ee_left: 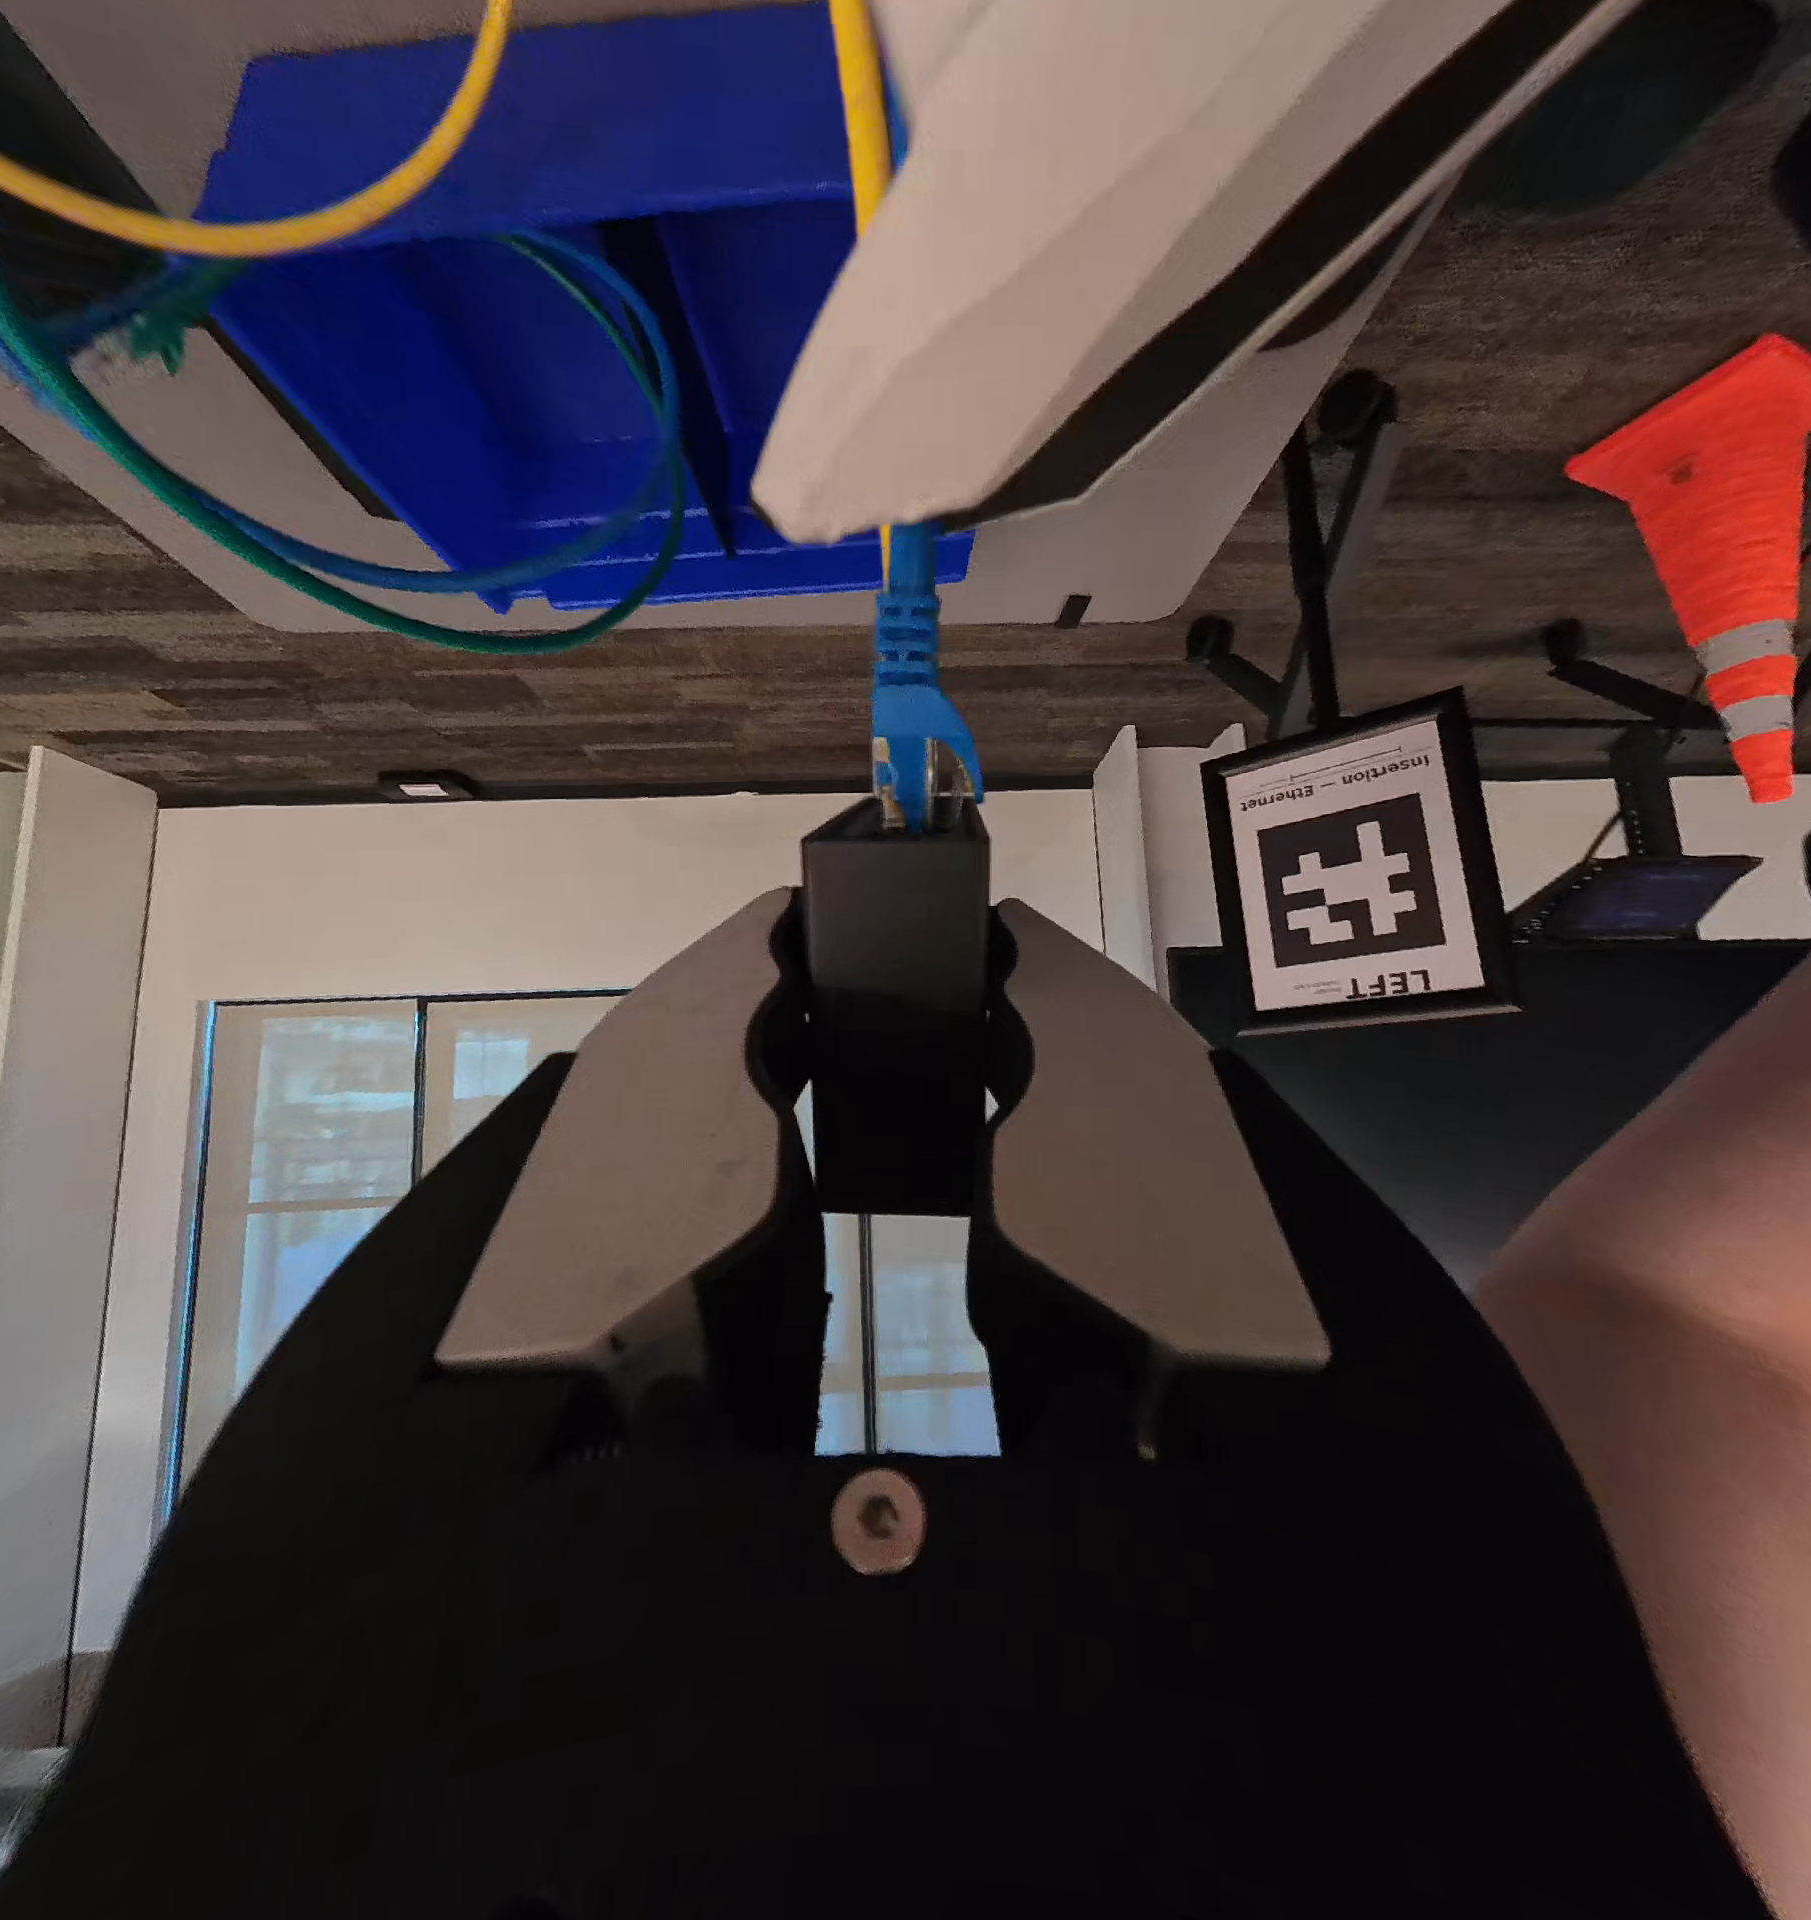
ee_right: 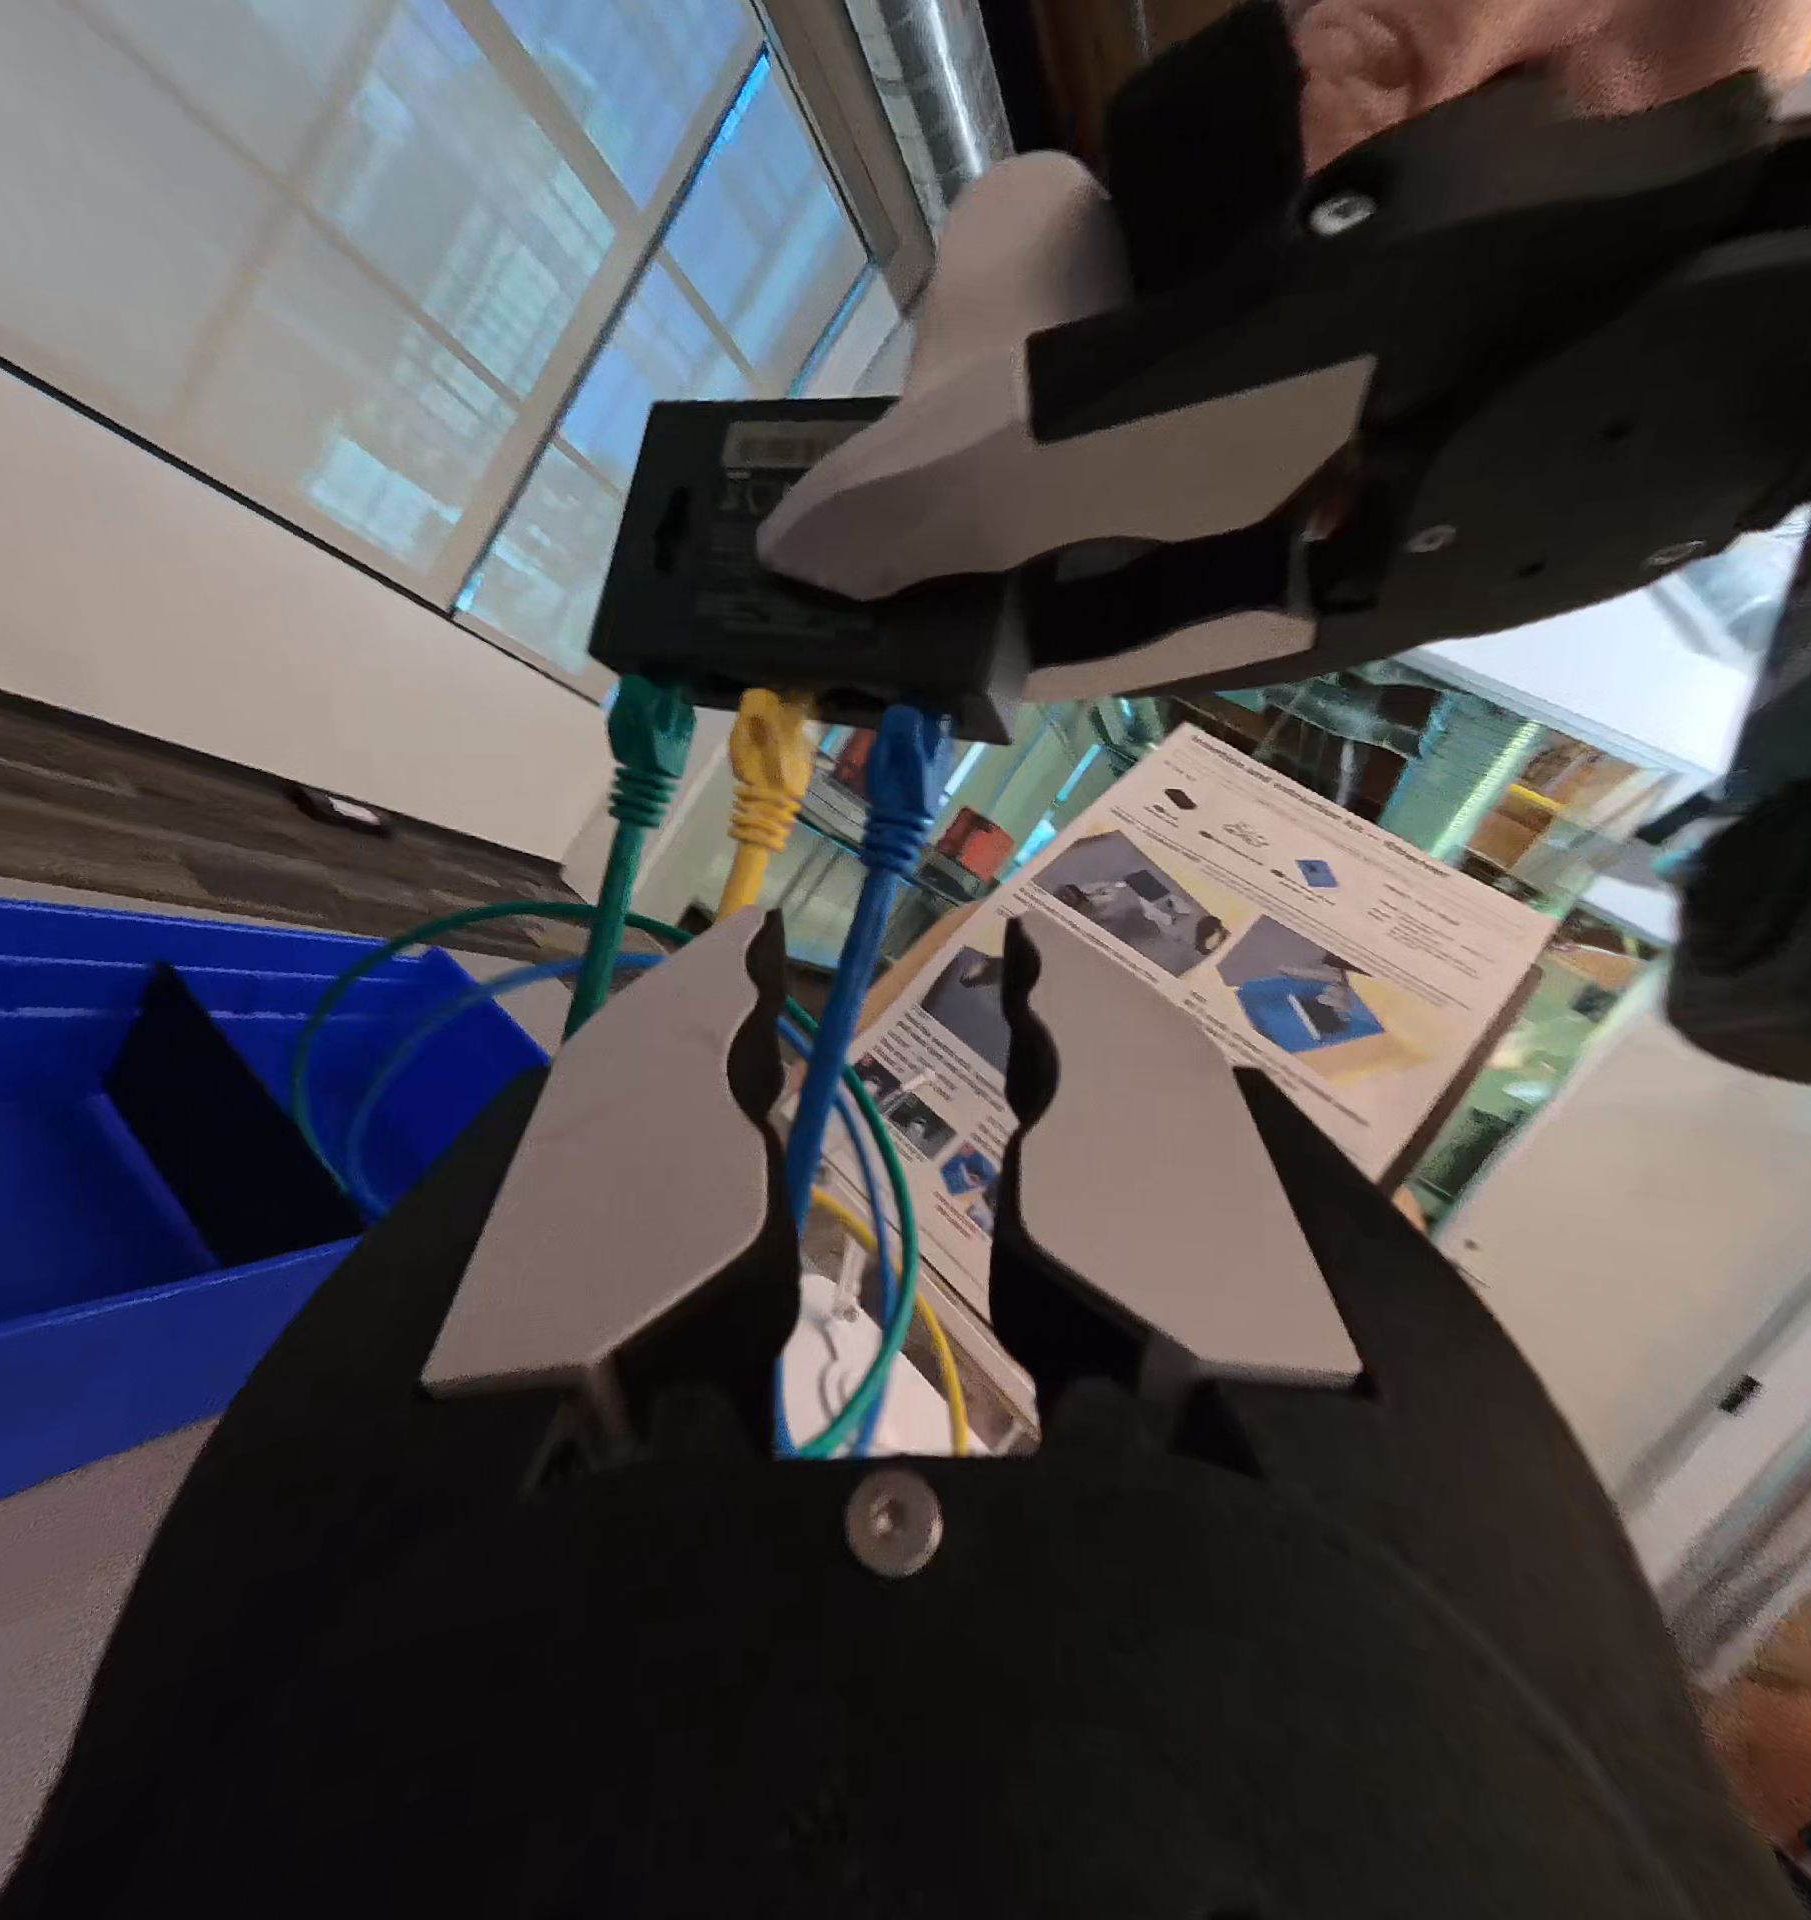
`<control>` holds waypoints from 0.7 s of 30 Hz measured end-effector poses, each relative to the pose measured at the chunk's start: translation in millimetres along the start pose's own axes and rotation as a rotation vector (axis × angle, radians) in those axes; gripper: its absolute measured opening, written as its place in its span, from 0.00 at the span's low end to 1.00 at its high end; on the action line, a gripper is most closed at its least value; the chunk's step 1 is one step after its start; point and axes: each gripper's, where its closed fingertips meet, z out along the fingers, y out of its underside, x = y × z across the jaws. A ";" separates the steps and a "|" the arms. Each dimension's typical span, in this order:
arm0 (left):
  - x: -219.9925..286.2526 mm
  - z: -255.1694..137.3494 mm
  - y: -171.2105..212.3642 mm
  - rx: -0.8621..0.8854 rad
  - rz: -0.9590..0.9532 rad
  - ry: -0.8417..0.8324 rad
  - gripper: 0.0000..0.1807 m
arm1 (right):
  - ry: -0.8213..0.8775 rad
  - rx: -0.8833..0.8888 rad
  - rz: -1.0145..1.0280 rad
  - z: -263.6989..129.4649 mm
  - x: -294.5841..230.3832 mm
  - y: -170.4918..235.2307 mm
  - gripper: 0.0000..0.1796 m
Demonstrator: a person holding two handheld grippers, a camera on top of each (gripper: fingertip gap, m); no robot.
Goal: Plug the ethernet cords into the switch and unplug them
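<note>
In my right wrist view, the blue bin [ee_right: 101, 1226] fills the lower left of the frame, a dark divider standing inside it. Just right of it, three cords hang from the bottom edge of the black switch [ee_right: 735, 561], which sits in the upper middle of the frame: the green cord [ee_right: 643, 769] on the left, the yellow cord [ee_right: 766, 790] in the middle and the blue cord [ee_right: 899, 790] on the right, all three plugs seated in its ports, their slack looping down behind my fingers. My right gripper [ee_right: 888, 966] sits below the plugs with its jaws parted and nothing between them; the blue cord runs down through the gap behind them without being pinched. At the upper right my left gripper [ee_right: 880, 540] clamps the switch by its right end, holding it clear of the table. A printed instruction sheet [ee_right: 1296, 966] stands to the right. In my left wrist view, the scene appears upside down: the bin is at the upper left, the switch is pinched end-on at centre between my left fingers [ee_left: 672, 1122], the blue plug rises from it, and an orange cone [ee_left: 1722, 561] stands at the far right.
</note>
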 end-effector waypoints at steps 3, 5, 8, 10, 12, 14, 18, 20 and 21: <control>-1.6 -16.5 -1.8 -0.008 -0.010 -0.008 0.16 | -0.015 0.007 0.059 1.3 8.4 4.9 0.15; 4.1 -27.3 -5.4 -0.003 -0.010 0.013 0.16 | 0.012 -0.020 0.070 1.3 20.2 12.0 0.09; 7.3 -40.0 -11.3 -0.008 -0.014 0.027 0.16 | -0.027 -0.005 0.115 -5.0 27.3 11.3 0.03; 4.5 -46.8 -14.2 -0.020 -0.003 0.004 0.16 | -0.058 -0.009 0.171 -8.9 34.0 12.8 0.02; 4.6 -53.2 -19.9 -0.016 -0.017 0.010 0.16 | -0.084 0.012 0.219 -12.5 40.2 14.6 0.02; -0.2 -56.8 -28.9 0.009 -0.017 -0.005 0.18 | -0.095 0.010 0.238 -15.2 44.2 21.8 0.02; -14.7 -55.5 -37.8 0.060 -0.039 -0.038 0.24 | -0.113 -0.011 0.223 -18.5 47.6 33.5 0.02; -32.5 -56.6 -39.0 0.145 -0.080 -0.095 0.29 | -0.114 -0.029 0.204 -18.2 47.1 39.2 0.02; -43.2 -57.1 -39.4 0.212 -0.112 -0.122 0.32 | -0.108 -0.040 0.198 -17.2 46.0 43.1 0.02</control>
